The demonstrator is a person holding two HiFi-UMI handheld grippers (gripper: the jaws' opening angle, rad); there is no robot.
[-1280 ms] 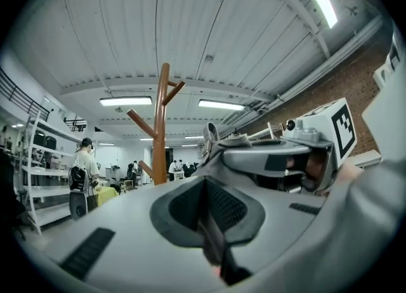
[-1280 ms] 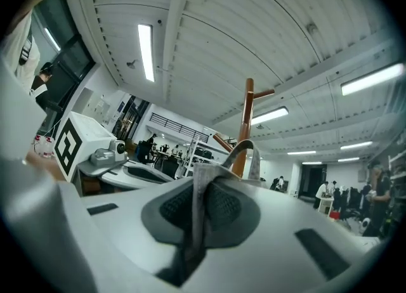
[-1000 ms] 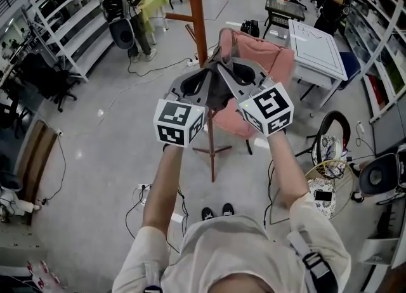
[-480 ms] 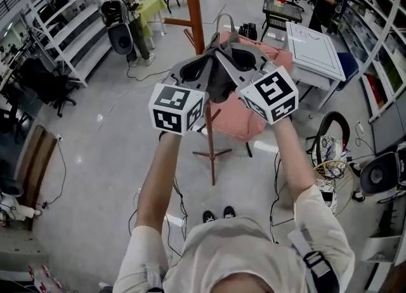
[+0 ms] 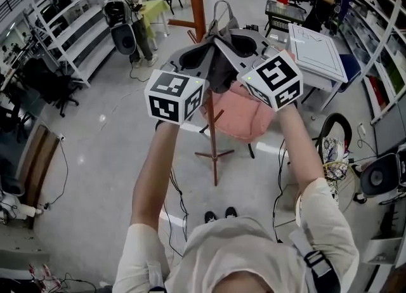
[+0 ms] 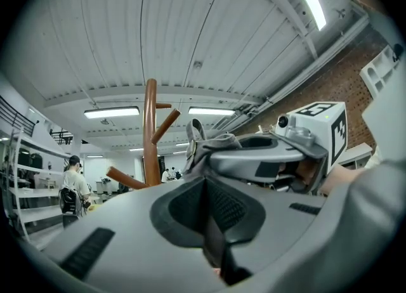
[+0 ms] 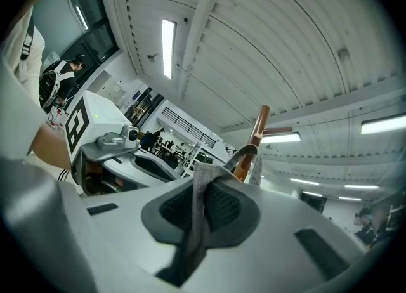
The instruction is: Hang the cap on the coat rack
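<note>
Both claws have risen since a second ago, lifting the cap [image 5: 219, 75] up toward the rack [image 5: 197, 0]. The left claw [image 6: 207, 222] and right claw [image 7: 193, 222] are each clenched on the cap's fabric, stretching it between them, likely to keep its back strap open for a peg. It hangs near the pole; I cannot tell whether they touch.

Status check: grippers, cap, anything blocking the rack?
Left gripper shut on cap; right gripper shut on cap. Cap up by coat rack, not yet hung. Nothing blocking seen.
</note>
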